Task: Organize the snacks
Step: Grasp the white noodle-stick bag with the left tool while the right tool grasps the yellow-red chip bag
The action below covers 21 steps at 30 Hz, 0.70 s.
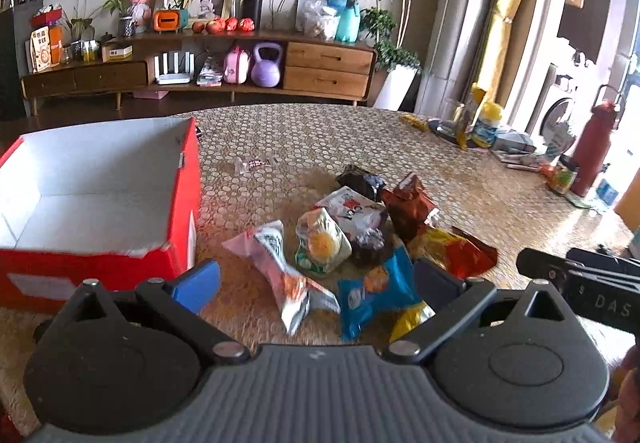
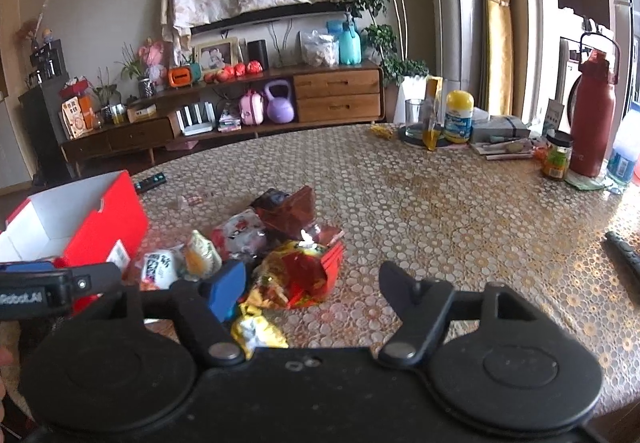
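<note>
home living room | sideboard (image 1: 328,61), framed photo (image 1: 208,5) (probably family)

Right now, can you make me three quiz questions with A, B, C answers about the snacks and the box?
1. Where is the box from the snack pile, in the left wrist view?
A. left of it
B. right of it
C. under it

2. What colour is the box outside?
A. green
B. red
C. purple

3. What is in the box?
A. all the snacks
B. a bottle
C. nothing that shows

Answers: 1 A, the box stands left of the pile, apart from it. 2 B, its outer walls are red. 3 C, only its white inside shows.
</note>
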Motion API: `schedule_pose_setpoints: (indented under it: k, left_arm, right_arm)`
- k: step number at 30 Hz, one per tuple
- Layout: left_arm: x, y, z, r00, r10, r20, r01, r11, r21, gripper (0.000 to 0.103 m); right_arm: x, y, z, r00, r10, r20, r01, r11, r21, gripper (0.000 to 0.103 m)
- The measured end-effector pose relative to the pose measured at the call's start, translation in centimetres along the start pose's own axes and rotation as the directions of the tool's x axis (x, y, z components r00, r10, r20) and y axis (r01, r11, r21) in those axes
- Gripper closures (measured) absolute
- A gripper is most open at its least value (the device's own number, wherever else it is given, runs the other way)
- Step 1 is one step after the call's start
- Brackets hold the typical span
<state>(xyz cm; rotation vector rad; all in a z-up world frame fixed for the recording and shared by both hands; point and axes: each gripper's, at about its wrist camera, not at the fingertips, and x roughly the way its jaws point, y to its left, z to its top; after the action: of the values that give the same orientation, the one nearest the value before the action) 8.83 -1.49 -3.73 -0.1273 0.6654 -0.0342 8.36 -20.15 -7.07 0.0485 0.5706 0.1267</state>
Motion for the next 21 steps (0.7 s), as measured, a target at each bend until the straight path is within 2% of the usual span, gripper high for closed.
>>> schedule_pose_setpoints:
  k: [5,8,13,16,18,21]
  left_arm:
    - [4.5,-1.1,1.0,0.996,0.049,-0.072,-0.049,0.999,0.003,0.018]
    - [6.7,-1.1,1.1,0.989,0.106,-0.103,-0.108,0.994,-0.006,0.021]
    - [9.3,-0.2,1.2,0.976,0.149,-0.159,-0.161,0.985,-0.063,0.029]
    - [10.9,0.4,0.9,0.967,0.16,-0.2,-0.179,0.98,-0.084,0.038]
    - [11.8,0.8,0.6,0.957,0.172,-0.232,-0.2,0.974,-0.103,0.04]
    - [12.5,1.5,0.2,0.953,0.158,-0.26,-0.2,0.969,-0.143,0.044]
  right_arm:
    - [3.6,-0.2,1.1,0.999,0.0,-0.039,0.001,1.0,0.023,0.032]
    - [5.7,-0.4,1.6,0.997,0.012,-0.082,-0.007,0.998,0.062,0.032]
    - [8.5,-0.8,1.5,0.989,0.016,-0.149,0.001,0.994,0.112,0.033]
    - [10.0,-1.3,1.2,0.979,0.036,-0.201,0.0,0.984,0.179,0.034]
    - [10.8,-1.5,0.9,0.972,0.055,-0.23,-0.003,0.976,0.219,0.035]
    - [11.5,-1.9,0.3,0.962,0.084,-0.259,-0.01,0.961,0.276,0.035]
